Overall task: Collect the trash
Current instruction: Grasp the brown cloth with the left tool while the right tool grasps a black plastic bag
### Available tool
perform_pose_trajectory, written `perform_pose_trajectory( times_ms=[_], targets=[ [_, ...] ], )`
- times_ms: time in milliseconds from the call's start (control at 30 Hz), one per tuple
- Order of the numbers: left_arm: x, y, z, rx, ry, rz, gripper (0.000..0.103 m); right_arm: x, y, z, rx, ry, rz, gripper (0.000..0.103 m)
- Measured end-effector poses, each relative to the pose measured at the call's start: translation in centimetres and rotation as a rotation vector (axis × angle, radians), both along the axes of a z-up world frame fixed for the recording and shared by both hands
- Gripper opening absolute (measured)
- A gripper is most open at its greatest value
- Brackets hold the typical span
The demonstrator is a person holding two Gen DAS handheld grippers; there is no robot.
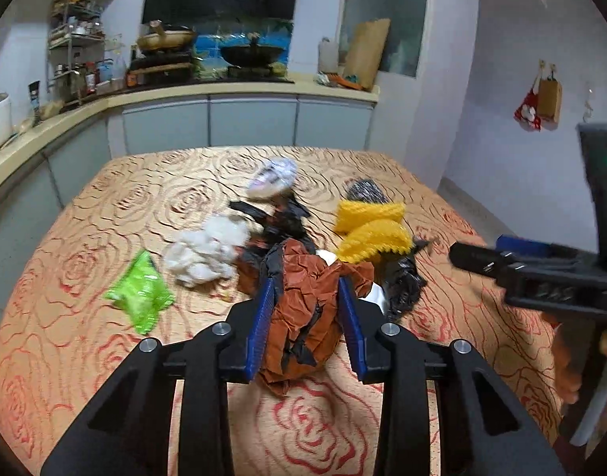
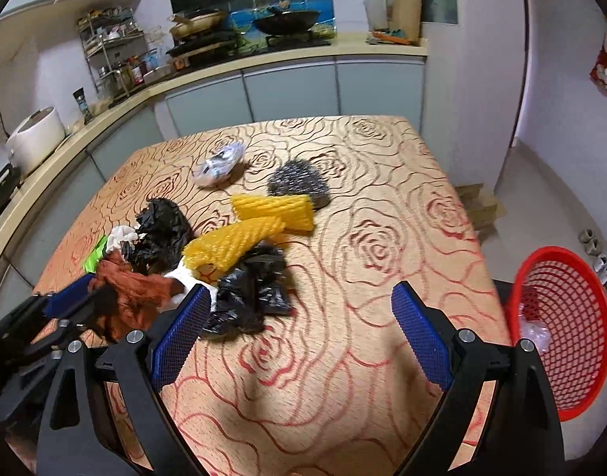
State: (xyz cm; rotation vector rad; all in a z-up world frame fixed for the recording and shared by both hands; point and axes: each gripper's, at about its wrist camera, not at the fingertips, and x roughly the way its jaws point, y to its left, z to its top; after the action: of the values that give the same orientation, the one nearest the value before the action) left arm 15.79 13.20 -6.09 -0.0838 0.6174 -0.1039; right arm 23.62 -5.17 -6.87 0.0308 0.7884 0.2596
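Two grippers logged. Left gripper (image 1: 307,313): jaws pinching the crumpled rust-brown paper wad (image 1: 307,301) at bench (image 1: 85,357) centre. Right gripper (image 2: 299,333): jaws wide, empty. We judge pickup under way; next, lift towards the red mesh plastic basket (image 2: 561,329) at three o'clock.

Both wrist views look down across the table (image 1: 85,238) toward the kitchen counter (image 2: 263,63), sharing its litter.
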Motion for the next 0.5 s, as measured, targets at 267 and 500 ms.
perform_pose_trajectory(
  times_ms=[267,500],
  targets=[
    [-1.1,1.4,1.5,-0.008,-0.049,0.032,0.032,2.2,3.4,-1.6,-0.005,0.038,0.058,0.076],
    [-1.4,2.0,1.8,-0.010,-0.055,0.051,0.032,3.9,4.1,-3.6,0.022,0.135,0.078,0.046]
  ],
)
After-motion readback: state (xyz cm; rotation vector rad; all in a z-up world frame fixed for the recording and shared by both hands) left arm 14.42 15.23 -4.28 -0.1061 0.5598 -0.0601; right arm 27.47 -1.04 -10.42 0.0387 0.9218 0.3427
